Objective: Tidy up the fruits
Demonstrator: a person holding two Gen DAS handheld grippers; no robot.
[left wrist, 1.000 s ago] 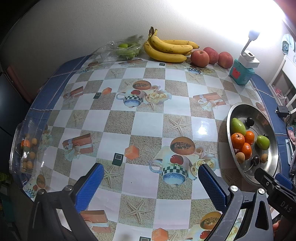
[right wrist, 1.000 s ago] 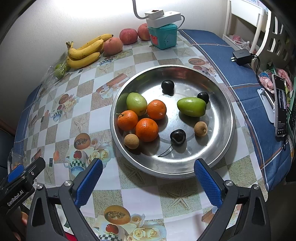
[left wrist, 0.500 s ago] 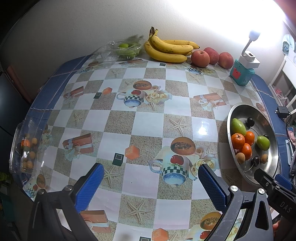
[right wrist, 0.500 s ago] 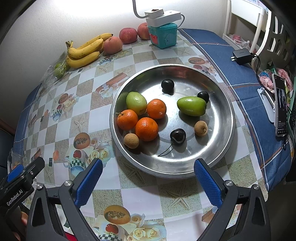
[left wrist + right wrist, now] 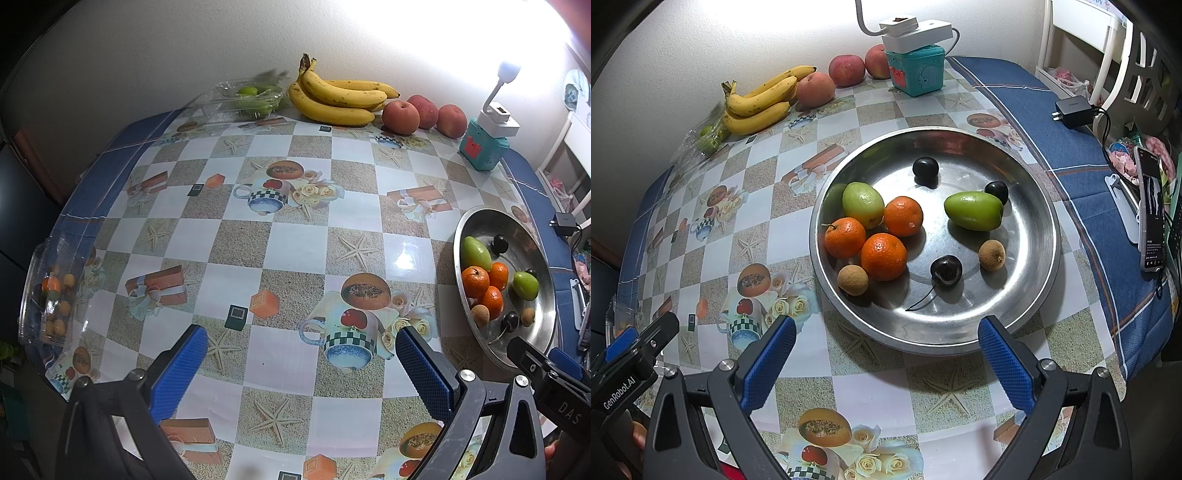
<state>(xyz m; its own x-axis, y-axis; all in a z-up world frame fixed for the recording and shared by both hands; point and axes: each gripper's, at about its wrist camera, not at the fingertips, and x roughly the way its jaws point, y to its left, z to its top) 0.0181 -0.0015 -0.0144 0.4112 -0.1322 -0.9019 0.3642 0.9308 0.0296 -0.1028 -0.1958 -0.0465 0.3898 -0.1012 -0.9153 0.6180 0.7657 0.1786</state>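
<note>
Ten loose fruits lie in the metal bowl (image 5: 1039, 266) at the right side of the table (image 5: 295, 236): three oranges (image 5: 882, 256) bunched with a green fruit (image 5: 862, 204), a second green fruit (image 5: 973, 210) lying apart, two small brown round fruits (image 5: 852, 280), and three dark cherries, one (image 5: 945, 269) with its stem trailing toward the near rim. The right claw (image 5: 886, 354) hovers just short of that near rim, its blue pads wide apart and holding nothing. The left claw (image 5: 299, 369) hangs over bare tablecloth, also spread and empty.

The oranges look firm and light, with a pebbled skin that should grip well; taking one across its middle seems safest, though the three touch, so the outer one by the brown fruit offers the clearest approach. The cherries are small, glossy and soft, likely to squirt out or bruise, so a gentle pinch straight across the body is called for. The brown fruits look to have thin, brittle shells. The smooth bowl floor will let anything round roll when nudged.

A clear box (image 5: 48, 295) at the table's left edge holds small orange and brown fruit; another (image 5: 247, 99) by the bananas (image 5: 336, 99) and apples (image 5: 400, 117) holds green ones.
</note>
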